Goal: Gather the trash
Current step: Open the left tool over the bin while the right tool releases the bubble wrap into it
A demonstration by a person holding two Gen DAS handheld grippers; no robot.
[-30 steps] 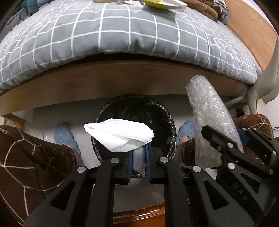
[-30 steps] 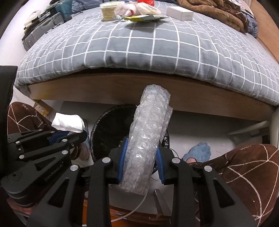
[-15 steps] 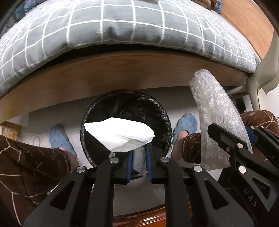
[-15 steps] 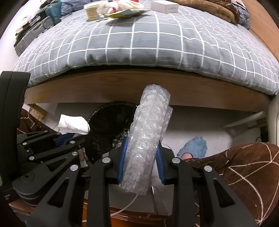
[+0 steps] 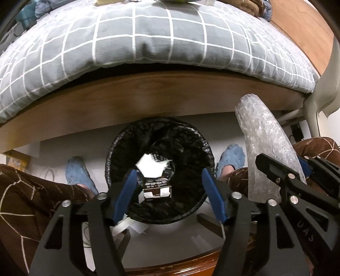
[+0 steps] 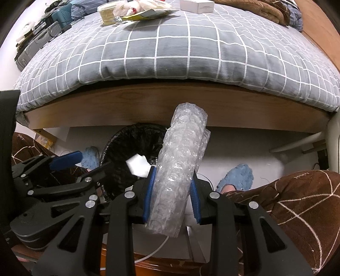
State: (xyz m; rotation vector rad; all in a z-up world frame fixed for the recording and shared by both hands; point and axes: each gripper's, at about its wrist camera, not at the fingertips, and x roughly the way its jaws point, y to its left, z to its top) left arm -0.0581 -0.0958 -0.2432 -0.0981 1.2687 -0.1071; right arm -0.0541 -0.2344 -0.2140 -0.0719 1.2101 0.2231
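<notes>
1. The left gripper [image 5: 167, 192] hangs over the bin [image 5: 119, 152], its fingers [image 5: 126, 191] opening with nothing between them. The tissue [image 5: 152, 167] is below them, inside the black liner, so that piece looks safe.

2. The right gripper [image 6: 172, 194] pinches the bubble wrap [image 6: 180, 167] low down, with most of the roll standing up past the fingers. It sits to the right of the bin, over the floor near a slipper [image 6: 239, 177], rather than over the mouth. Let go here and it would likely miss.

3. The roll is light and springy (and longer than the grip is deep). If it goes in tilted, I judge it could catch the rim, bridge the opening or bounce out.

4. The two grippers are close, side by side. Swinging the right one across while the left one hangs above the bin risks a knock, or the roll brushing the spread fingers and twisting in its hold.

5. The bin stands just in front of the bed [image 6: 170, 102] frame; a high swing could clip the wood.

6. More litter lies on the bed [image 6: 136, 10], so the task is far from done.
</notes>
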